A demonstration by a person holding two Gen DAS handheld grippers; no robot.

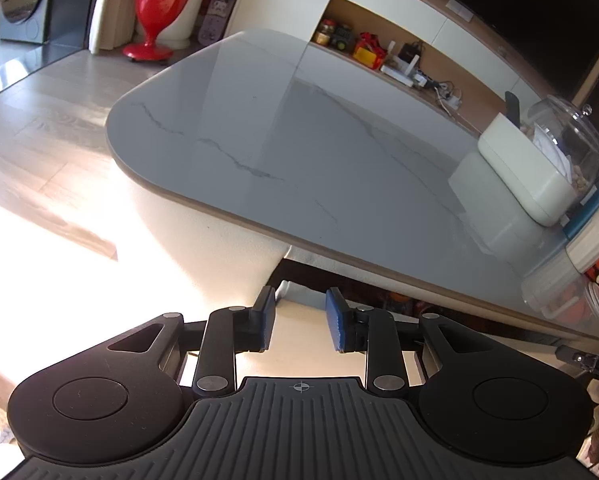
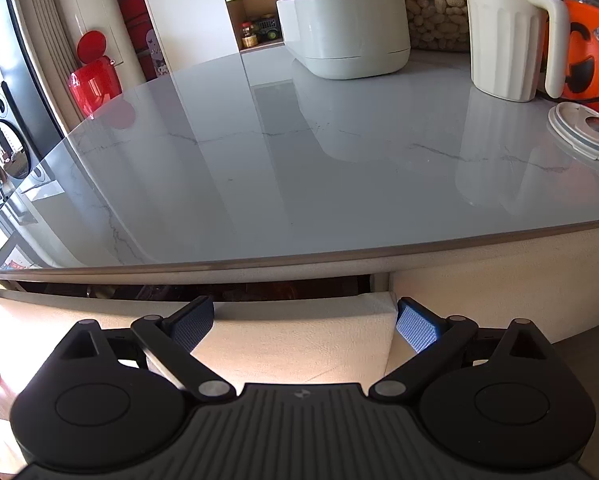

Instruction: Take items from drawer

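Two hand-held grippers, left [image 1: 300,319] and right [image 2: 304,325], are seen released at the drawer [image 2: 299,334]; a mug [image 2: 507,32] is shown only rightward.

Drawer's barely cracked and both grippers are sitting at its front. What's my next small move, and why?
Probably pull the drawer front further out before reaching in. The gap under the tabletop is only a dark slit, too narrow to show or reach what lies inside. The right gripper stands open at the front's right corner, the left gripper open with nothing between its pads, so neither holds the front yet.

glossy marbled tabletop [image 2: 299,160], textured matt drawer front [image 2: 299,340]
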